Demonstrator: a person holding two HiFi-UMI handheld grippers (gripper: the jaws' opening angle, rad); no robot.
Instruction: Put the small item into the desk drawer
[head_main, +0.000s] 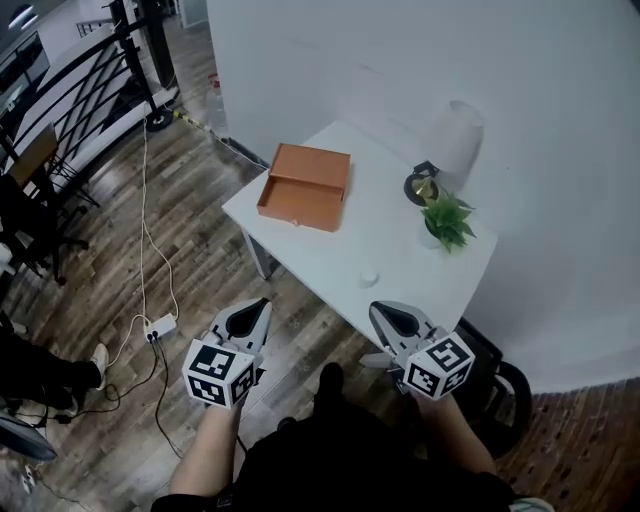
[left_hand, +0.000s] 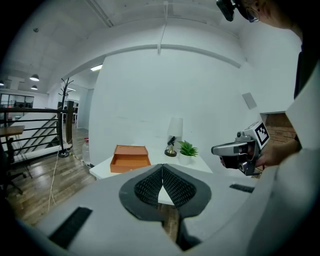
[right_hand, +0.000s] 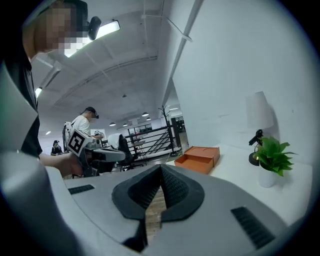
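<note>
A small white round item (head_main: 369, 279) lies near the front edge of the white desk (head_main: 330, 260). An orange drawer box (head_main: 305, 186) with its tray pulled open sits at the desk's far left, also seen as the orange drawer box (left_hand: 130, 157) and the orange drawer box (right_hand: 198, 159). My left gripper (head_main: 253, 308) hovers in front of the desk over the wood floor, jaws shut and empty. My right gripper (head_main: 385, 314) is held just short of the desk's front edge, below the small item, also shut with nothing in it.
A potted green plant (head_main: 445, 220), a small dark desk lamp base (head_main: 421, 186) and a white lampshade (head_main: 458, 135) stand at the desk's right rear by the wall. A power strip and cables (head_main: 158, 327) lie on the floor at left. A railing (head_main: 70, 90) runs at the far left.
</note>
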